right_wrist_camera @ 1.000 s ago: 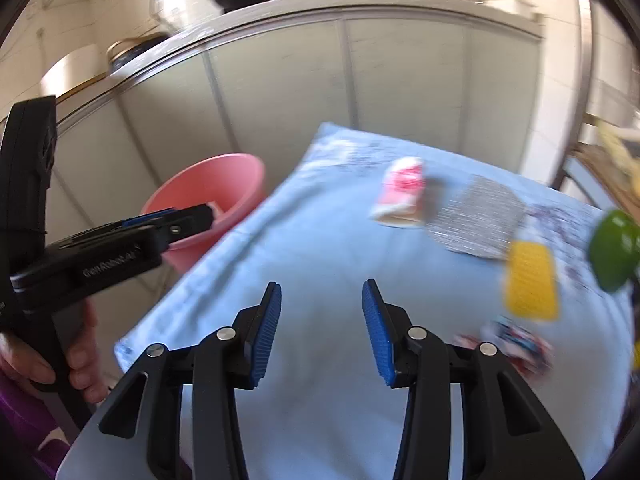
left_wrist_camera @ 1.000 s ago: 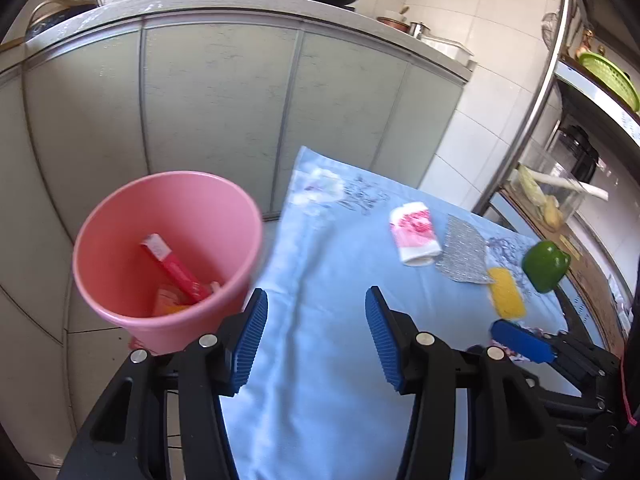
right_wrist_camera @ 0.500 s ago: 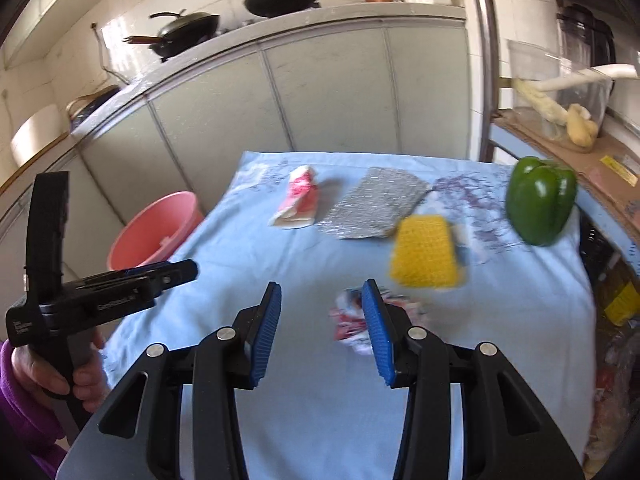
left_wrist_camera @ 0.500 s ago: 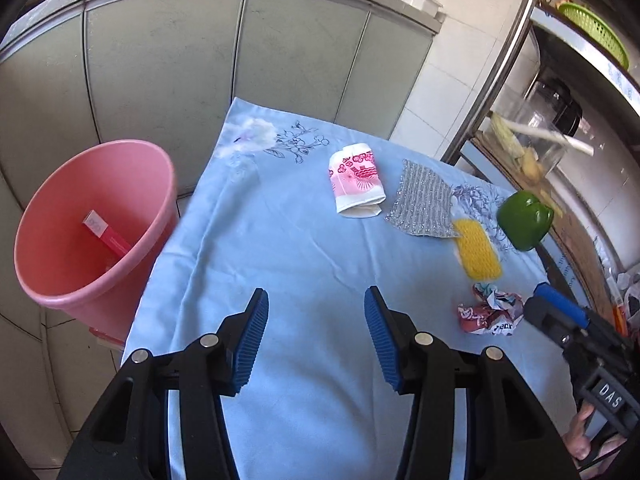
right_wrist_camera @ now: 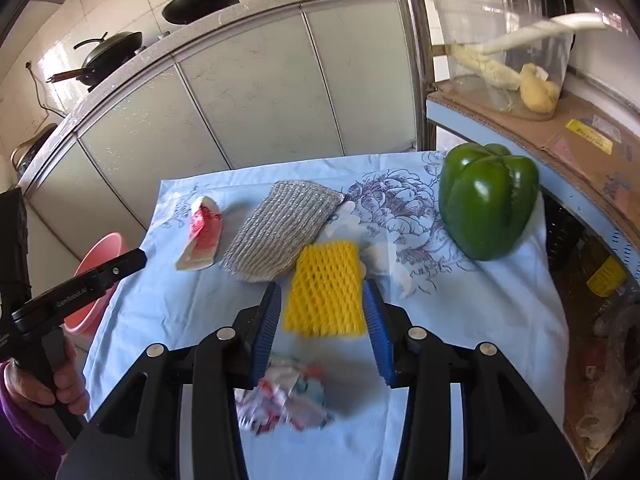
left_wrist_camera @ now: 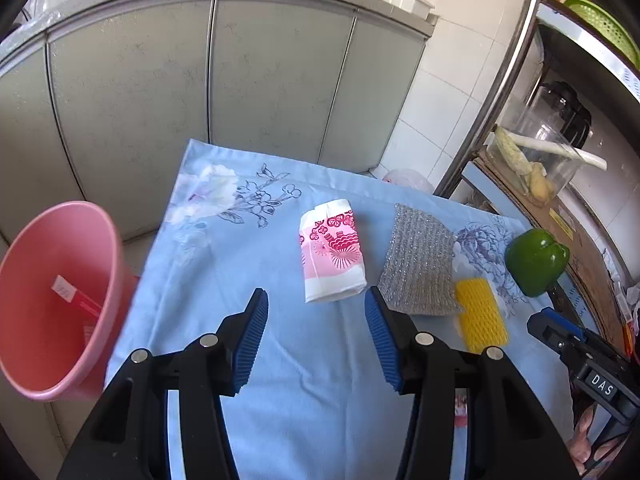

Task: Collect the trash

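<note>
A pink-and-white paper cup (left_wrist_camera: 332, 252) lies on its side on the blue cloth (left_wrist_camera: 312, 400), just beyond my open left gripper (left_wrist_camera: 316, 320), whose jaws hold nothing. The pink bin (left_wrist_camera: 56, 300) with red wrappers stands left of the table. In the right wrist view my right gripper (right_wrist_camera: 323, 312) is open above the cloth (right_wrist_camera: 180, 312); a yellow foam net (right_wrist_camera: 326, 294) lies past its tips and a crumpled wrapper (right_wrist_camera: 286, 396) lies below, between its arms, untouched. The flattened cup (right_wrist_camera: 202, 234) and bin (right_wrist_camera: 96, 280) show at left.
A silver mesh pad (left_wrist_camera: 418, 264) and a green pepper (left_wrist_camera: 536, 260) lie on the cloth's right part. Grey cabinets (left_wrist_camera: 240, 80) stand behind. A shelf with a clear box (right_wrist_camera: 504, 52) of vegetables borders the right side. A hand (right_wrist_camera: 36, 384) holds the left gripper.
Both grippers swept right and forward over the table. The bin slid to the left edge of the left view; the foam net and crumpled wrapper now sit by the right gripper's fingers.
</note>
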`<action>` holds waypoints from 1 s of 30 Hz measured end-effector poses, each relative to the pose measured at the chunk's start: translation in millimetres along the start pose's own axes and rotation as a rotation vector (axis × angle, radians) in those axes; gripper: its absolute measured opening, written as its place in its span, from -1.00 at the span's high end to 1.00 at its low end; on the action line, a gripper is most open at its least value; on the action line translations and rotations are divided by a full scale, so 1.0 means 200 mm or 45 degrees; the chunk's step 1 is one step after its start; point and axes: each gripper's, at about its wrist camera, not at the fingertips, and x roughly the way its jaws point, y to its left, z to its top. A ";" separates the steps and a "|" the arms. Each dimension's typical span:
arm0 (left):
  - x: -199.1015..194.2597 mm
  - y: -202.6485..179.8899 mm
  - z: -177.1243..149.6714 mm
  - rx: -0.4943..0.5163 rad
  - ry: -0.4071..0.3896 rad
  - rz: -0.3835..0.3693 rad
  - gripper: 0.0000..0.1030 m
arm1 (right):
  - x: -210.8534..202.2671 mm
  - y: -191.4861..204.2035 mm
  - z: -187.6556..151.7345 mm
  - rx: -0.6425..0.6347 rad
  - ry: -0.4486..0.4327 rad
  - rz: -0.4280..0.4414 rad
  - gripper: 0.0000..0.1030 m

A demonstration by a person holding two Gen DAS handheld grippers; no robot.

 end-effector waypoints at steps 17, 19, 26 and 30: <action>0.36 -0.03 0.07 -0.054 0.085 -0.075 0.03 | 0.31 -0.04 -0.01 -0.037 0.155 -0.071 0.16; 0.38 -0.02 0.06 -0.062 0.096 -0.077 0.37 | 0.31 -0.03 -0.01 -0.041 0.156 -0.070 0.16; 0.34 0.05 0.03 -0.141 0.032 -0.104 1.00 | 0.31 0.00 -0.02 -0.107 0.170 -0.029 0.72; 0.24 0.08 0.01 -0.122 -0.012 -0.105 1.00 | 0.28 0.03 -0.01 -0.120 0.142 -0.026 0.82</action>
